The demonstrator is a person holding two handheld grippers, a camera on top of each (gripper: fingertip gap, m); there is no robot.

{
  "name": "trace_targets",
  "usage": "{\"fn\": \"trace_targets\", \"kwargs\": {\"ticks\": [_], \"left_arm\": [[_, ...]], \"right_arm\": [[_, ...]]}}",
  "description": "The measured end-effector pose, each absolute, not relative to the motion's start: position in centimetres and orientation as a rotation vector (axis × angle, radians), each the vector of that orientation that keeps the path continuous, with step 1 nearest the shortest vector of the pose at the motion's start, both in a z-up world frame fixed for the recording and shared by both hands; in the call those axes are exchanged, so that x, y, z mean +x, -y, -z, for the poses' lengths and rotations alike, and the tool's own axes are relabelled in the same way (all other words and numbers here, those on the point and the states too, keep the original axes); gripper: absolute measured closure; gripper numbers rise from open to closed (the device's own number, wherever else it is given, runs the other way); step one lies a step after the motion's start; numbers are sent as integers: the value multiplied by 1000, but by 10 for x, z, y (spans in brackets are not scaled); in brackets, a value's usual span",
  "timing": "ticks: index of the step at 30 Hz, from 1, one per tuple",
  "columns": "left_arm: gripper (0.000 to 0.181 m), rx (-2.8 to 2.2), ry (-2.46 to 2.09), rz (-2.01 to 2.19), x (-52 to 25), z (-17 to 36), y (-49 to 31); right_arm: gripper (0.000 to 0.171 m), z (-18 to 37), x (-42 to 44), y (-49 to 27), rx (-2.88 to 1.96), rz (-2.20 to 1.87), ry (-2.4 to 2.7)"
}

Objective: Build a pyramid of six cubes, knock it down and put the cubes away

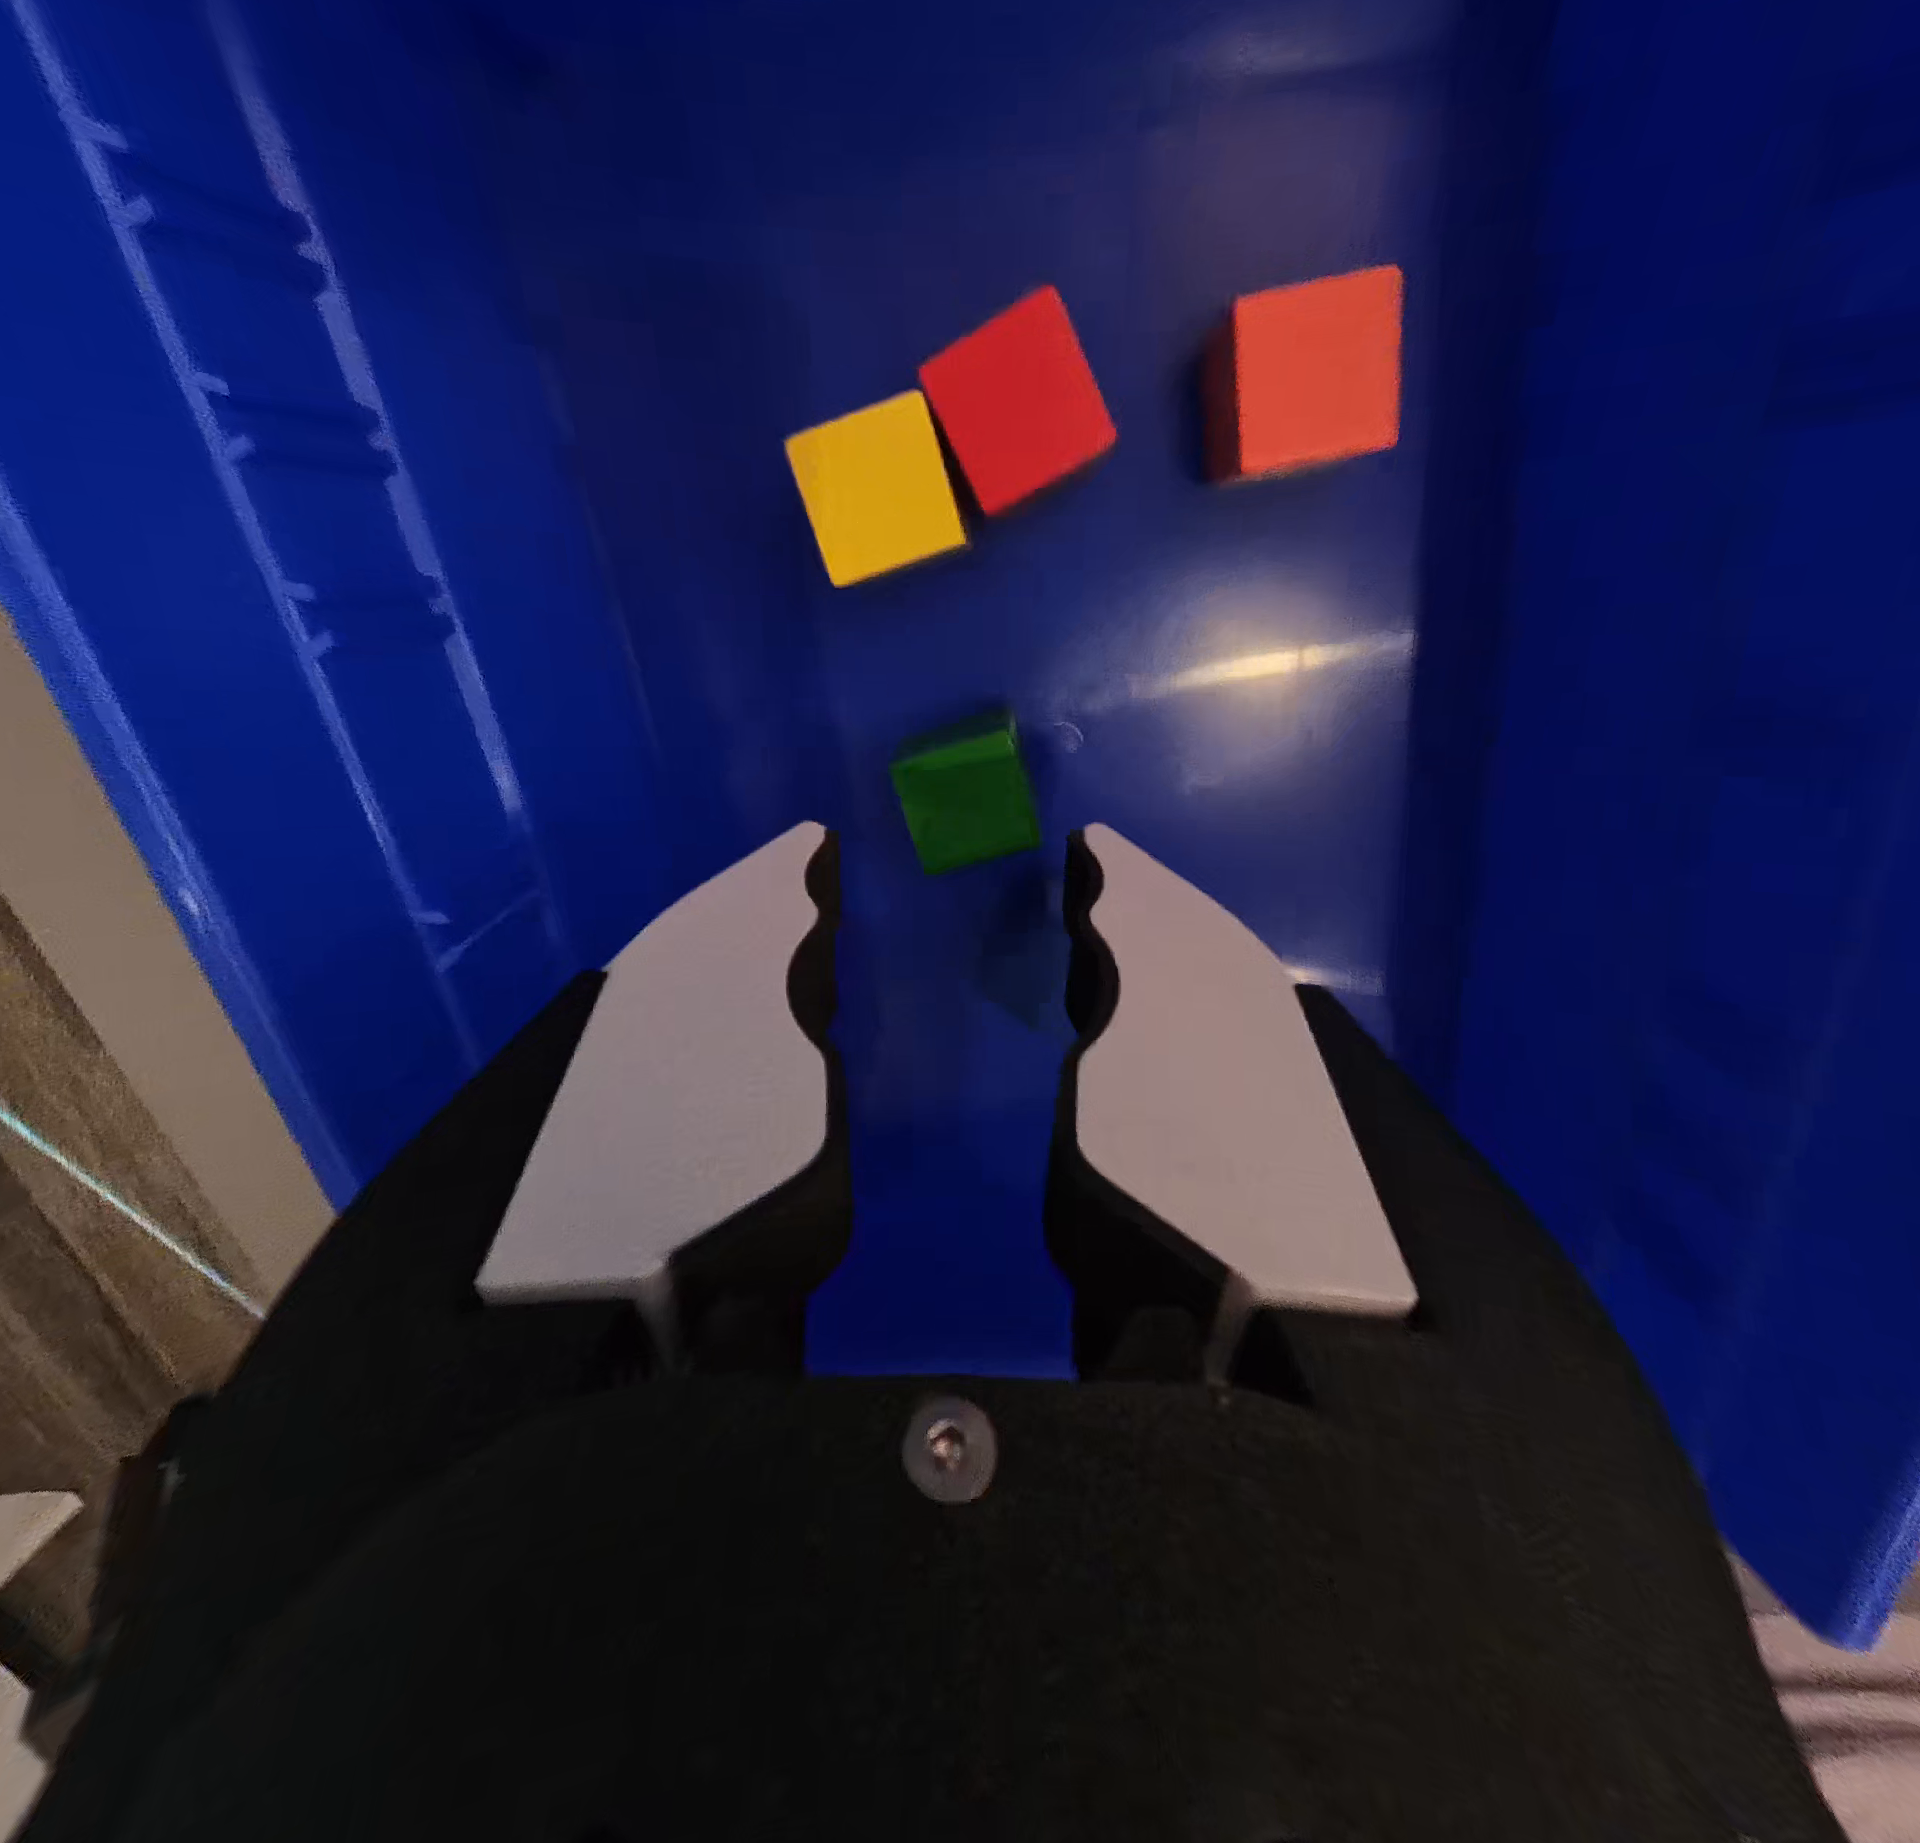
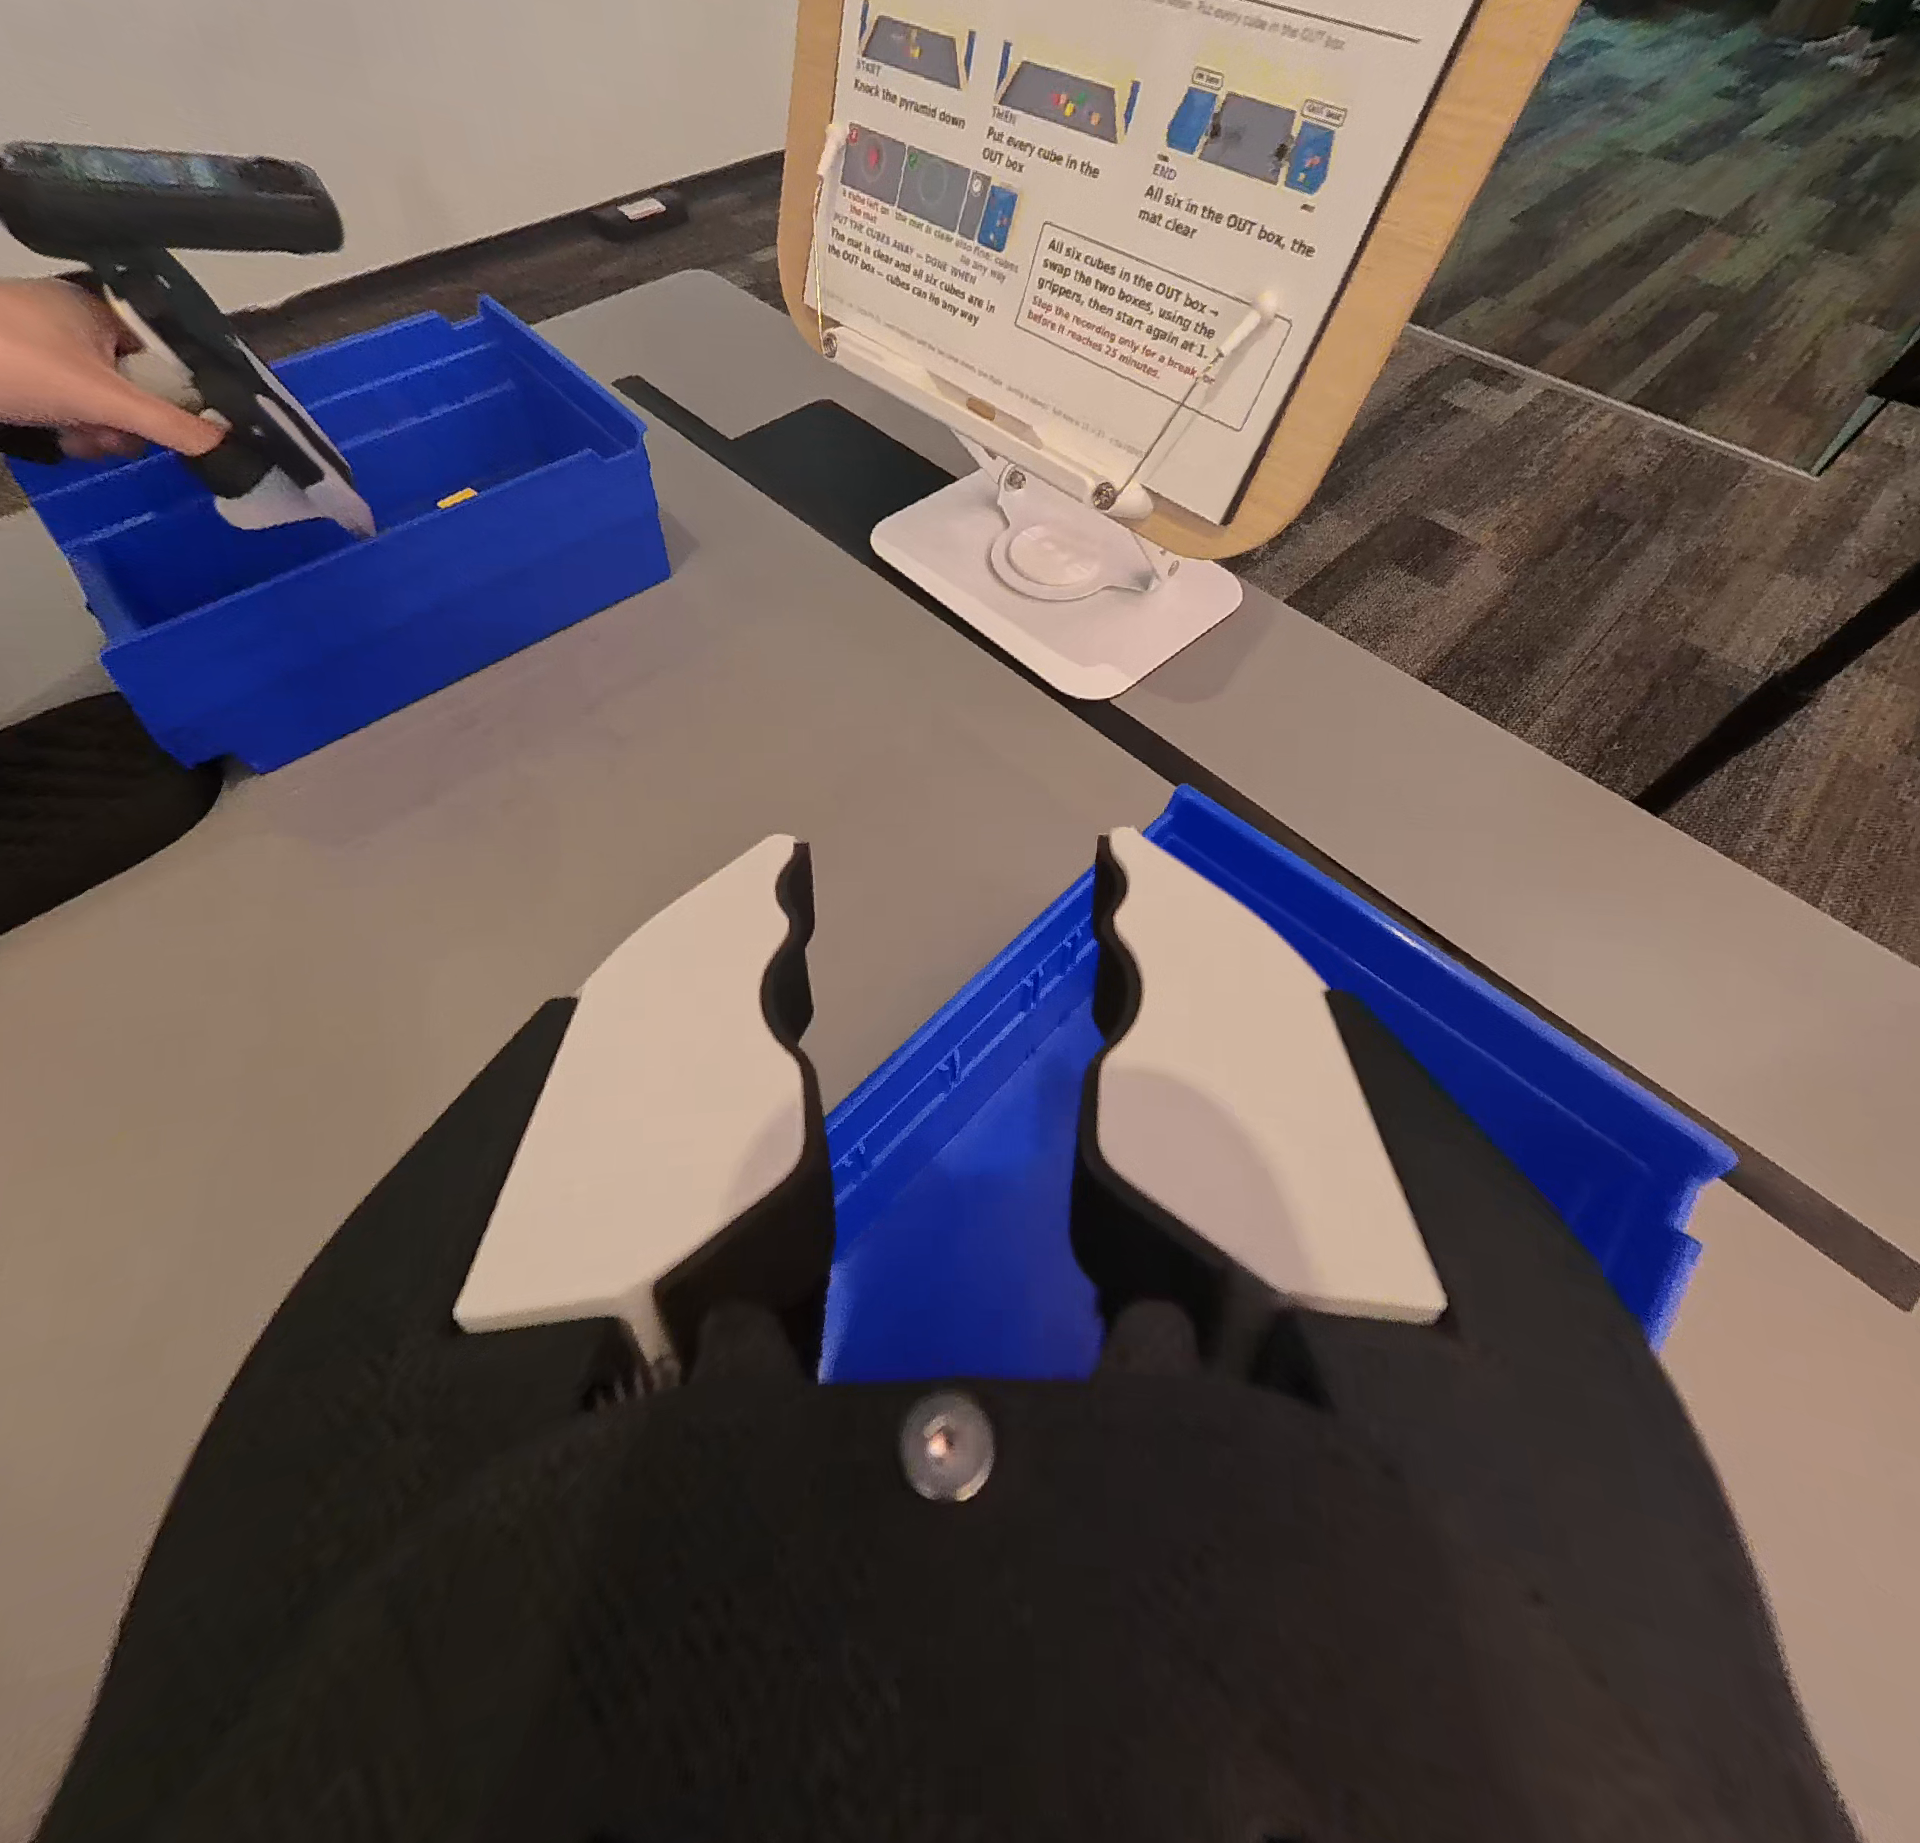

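Left hand-held gripper (image 1: 948, 837) spread, empty, over green cube (image 1: 966, 794) in blue bin (image 1: 436, 546); next: pinch it; right hand-held gripper (image 2: 951, 848) spread, idle

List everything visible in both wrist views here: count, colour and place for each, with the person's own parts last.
yellow cube: one, yellow, on the bin floor, touching the red cube.
red cube: one, red, on the bin floor.
orange cube: one, orange, apart to the right.
green cube: one, green, just ahead of the left gripper, blurred.
far bin: one, blue, far left on the table.
near bin: one, blue, under the right gripper.
table: one, grey.
instruction board: one, white sheet on wood, on a white stand.
left gripper: open, inside the far bin.
right gripper: open, empty.
hand: one, holding the left gripper.
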State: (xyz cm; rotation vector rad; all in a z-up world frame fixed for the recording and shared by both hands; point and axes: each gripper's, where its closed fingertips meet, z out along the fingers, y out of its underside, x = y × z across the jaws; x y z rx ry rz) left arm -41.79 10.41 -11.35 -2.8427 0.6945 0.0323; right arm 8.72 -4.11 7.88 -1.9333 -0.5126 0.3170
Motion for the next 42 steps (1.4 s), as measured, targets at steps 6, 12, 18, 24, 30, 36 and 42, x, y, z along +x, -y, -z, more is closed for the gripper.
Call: {"fn": "trace_targets", "kwargs": {"ticks": [6,12,18,24,30,36,42], "left_arm": [[138,-2919,-637,-50,-421,133,-105],[138,-2978,-627,-74,-423,147,-102],[152,-2925,-655,-94,-422,141,-111],[152,-2712,-606,-61,-422,71,-109],[153,-1894,-1170,604,-260,-66,-21],[153,-1599,-1826,459,-126,18,53],[153,-1637,-2196,212,-92,116,46]], "right_arm": [[118,-71,84,39,-1965,-307,533],[118,-69,83,39,-1973,-311,544],[119,-69,85,39,-1974,-303,542],[119,-67,86,39,-1983,-290,545],[119,-64,89,37,-1995,-281,537],[119,-65,82,41,-1989,-292,571],[119,-70,81,45,-1965,-301,587]]}}
